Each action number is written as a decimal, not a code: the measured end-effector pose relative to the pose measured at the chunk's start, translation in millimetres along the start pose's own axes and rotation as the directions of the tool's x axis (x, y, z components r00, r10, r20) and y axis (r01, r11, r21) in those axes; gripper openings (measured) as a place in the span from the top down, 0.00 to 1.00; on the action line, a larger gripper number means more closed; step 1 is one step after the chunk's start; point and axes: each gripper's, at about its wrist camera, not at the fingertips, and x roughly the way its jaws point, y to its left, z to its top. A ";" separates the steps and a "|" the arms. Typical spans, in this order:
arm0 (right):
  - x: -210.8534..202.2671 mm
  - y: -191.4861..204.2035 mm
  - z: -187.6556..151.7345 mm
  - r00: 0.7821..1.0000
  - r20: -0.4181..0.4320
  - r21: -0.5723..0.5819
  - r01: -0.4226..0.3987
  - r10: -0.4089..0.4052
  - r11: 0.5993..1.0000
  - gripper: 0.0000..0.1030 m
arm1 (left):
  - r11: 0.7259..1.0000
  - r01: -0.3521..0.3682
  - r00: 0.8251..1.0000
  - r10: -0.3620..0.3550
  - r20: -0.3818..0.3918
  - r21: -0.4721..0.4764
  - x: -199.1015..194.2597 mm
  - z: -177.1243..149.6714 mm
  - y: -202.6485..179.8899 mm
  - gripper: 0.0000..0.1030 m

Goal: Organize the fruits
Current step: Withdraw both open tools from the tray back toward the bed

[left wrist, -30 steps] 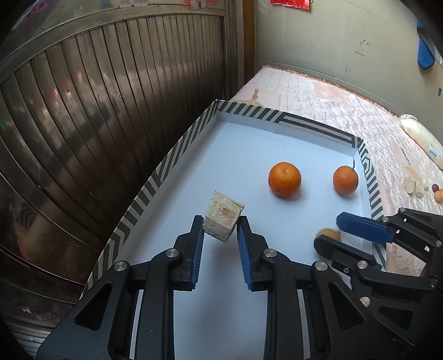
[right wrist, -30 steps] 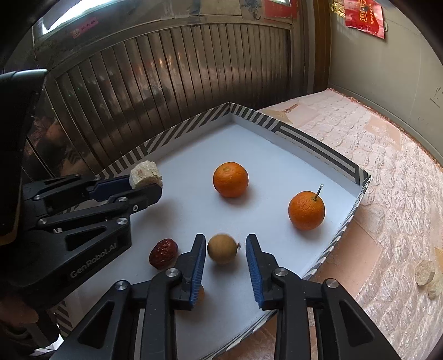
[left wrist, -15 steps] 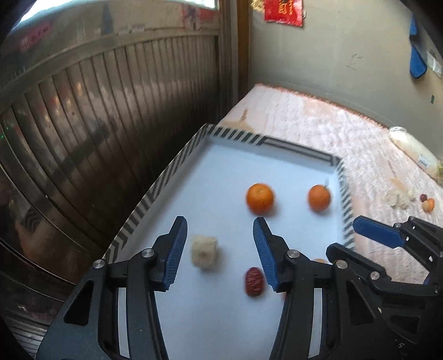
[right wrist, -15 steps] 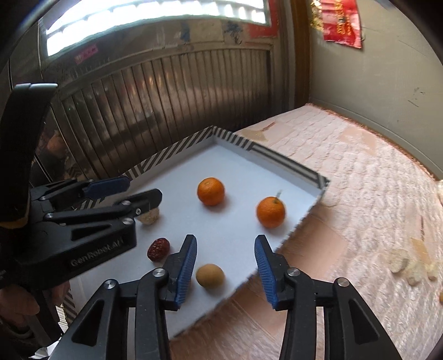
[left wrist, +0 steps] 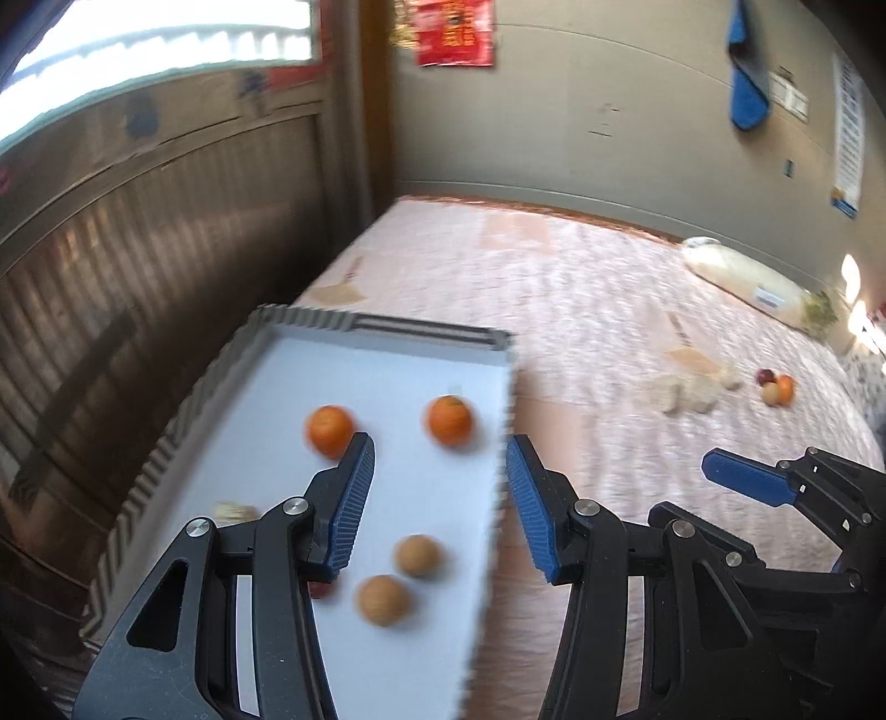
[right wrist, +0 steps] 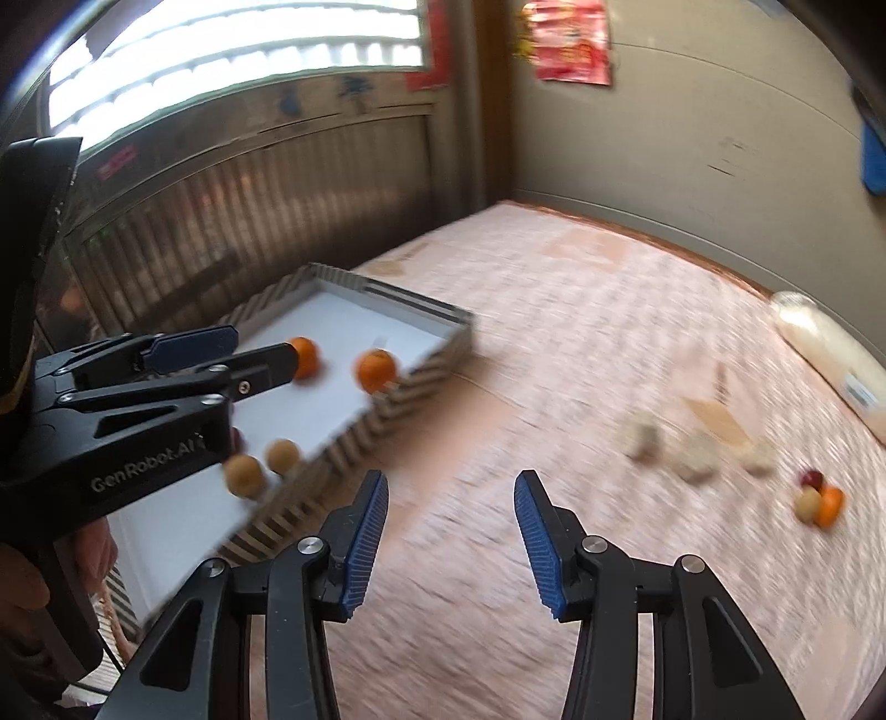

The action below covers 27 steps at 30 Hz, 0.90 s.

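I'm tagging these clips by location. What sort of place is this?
Probably a room in a home: a quilted pink mat spread like bedding, a red paper decoration on the plain wall, and a ribbed metal door beside the fruit tray.

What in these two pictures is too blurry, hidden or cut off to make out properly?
- Left wrist view: the dark red fruit in the tray is mostly hidden behind the left gripper; the pale chunk is smeared.
- Right wrist view: the pale lumps on the mat are blurred beyond naming; the small fruit pile is too small to sort.
- Right wrist view: the tray's near end is covered by the left gripper.
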 end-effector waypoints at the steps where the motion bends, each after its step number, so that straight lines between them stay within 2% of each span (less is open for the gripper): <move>1: -3.9 -6.6 -2.2 1.000 0.000 0.014 0.014 -0.014 1.000 0.55 | 1.000 0.011 1.000 -0.011 0.002 0.009 -1.0 0.9 -7.7 0.52; 7: -32.7 -46.4 -18.1 0.994 0.012 0.056 0.107 -0.108 0.993 0.53 | 0.997 0.059 0.998 -0.059 -0.011 0.055 1.2 4.7 -46.1 0.52; 16: -61.9 -99.0 -38.8 0.982 0.008 0.146 0.184 -0.187 0.972 0.47 | 0.984 0.129 0.991 -0.124 -0.054 0.120 13.6 6.1 -94.1 0.52; 20: -68.9 -116.9 -46.7 0.976 0.002 0.179 0.214 -0.218 0.960 0.46 | 0.975 0.180 0.982 -0.170 -0.089 0.127 27.0 10.1 -109.5 0.52; 23: -69.5 -128.5 -51.1 0.976 0.000 0.207 0.215 -0.219 0.955 0.46 | 0.968 0.229 0.968 -0.215 -0.133 0.106 43.7 16.5 -118.8 0.52; 27: -65.3 -140.0 -53.9 0.977 -0.007 0.242 0.210 -0.214 0.947 0.46 | 0.965 0.251 0.957 -0.234 -0.171 0.081 67.1 30.7 -131.3 0.52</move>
